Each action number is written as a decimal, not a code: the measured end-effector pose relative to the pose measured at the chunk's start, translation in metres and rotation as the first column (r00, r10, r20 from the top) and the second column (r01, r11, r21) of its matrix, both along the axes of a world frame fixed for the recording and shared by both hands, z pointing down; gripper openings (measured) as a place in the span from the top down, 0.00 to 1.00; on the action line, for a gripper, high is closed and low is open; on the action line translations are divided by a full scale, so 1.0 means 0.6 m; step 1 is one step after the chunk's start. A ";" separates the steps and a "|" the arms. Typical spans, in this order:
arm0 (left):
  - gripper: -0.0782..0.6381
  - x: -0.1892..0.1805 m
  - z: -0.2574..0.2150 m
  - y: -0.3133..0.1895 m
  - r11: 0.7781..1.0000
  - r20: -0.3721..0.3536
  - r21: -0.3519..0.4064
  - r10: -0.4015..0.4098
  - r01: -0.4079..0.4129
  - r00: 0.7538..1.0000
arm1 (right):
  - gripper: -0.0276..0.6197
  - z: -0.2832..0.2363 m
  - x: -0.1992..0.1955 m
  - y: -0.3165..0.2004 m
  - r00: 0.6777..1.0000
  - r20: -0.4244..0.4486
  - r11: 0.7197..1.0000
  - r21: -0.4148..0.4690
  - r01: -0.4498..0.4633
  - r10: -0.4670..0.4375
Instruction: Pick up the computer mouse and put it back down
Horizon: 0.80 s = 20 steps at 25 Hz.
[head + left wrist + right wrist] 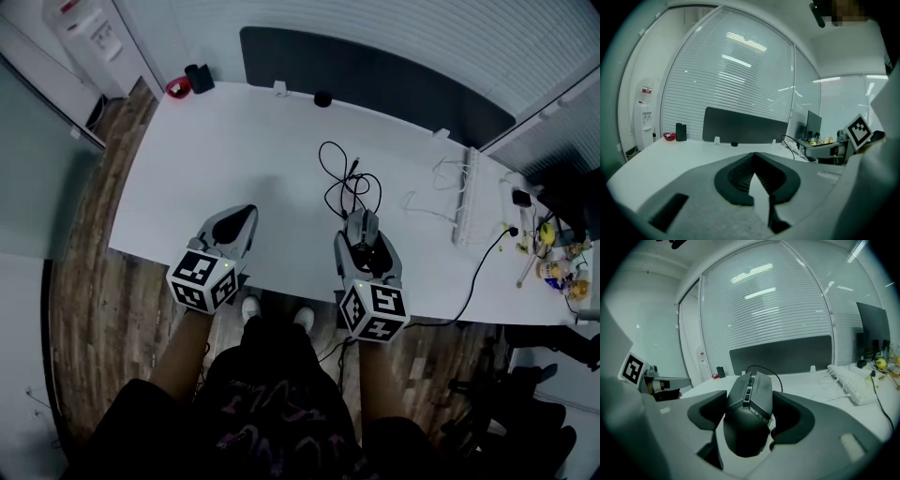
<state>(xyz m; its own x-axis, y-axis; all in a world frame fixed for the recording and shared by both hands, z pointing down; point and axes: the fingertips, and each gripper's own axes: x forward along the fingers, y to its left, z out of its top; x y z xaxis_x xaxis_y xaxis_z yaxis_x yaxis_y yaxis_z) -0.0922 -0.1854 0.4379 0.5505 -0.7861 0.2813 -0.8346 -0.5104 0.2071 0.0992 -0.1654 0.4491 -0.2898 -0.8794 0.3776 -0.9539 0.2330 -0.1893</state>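
We hold the right gripper (750, 397) pinched on the dark computer mouse (749, 414), its two jaws pressing the mouse's sides, with the scroll wheel and buttons pointing away from us and the body lifted off the white desk (234, 150) above its near edge. The mouse's black cable (343, 178) trails forward from its nose and lies in loose loops on the desk, with a white power strip (466, 202) well off to the right. Our left gripper (753, 154) hangs over the desk's near edge, well apart from the mouse, its jaws pressed together at the tips and gripping nothing.
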 end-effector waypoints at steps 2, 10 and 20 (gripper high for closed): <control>0.89 0.001 -0.018 0.001 1.000 -0.004 0.022 -0.001 0.001 1.000 | 0.47 -0.017 0.003 0.002 1.000 0.001 1.000 0.022 -0.003 0.003; 0.89 0.006 -0.083 0.005 0.995 -0.014 0.104 0.009 -0.007 1.000 | 0.47 -0.089 0.013 0.007 1.000 0.001 0.993 0.113 -0.016 0.016; 0.89 -0.002 -0.133 -0.001 0.986 -0.018 0.168 -0.001 0.004 1.000 | 0.47 -0.154 0.023 -0.003 1.000 0.002 0.980 0.198 -0.019 0.019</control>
<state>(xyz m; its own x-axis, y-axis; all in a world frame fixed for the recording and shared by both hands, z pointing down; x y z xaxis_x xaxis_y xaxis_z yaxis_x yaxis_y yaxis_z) -0.0933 -0.1860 0.3583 0.5522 -0.8227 0.1351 -0.8329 -0.5371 0.1335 0.1132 -0.1674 0.3568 -0.2721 -0.9422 0.1953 -0.9585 0.2476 -0.1410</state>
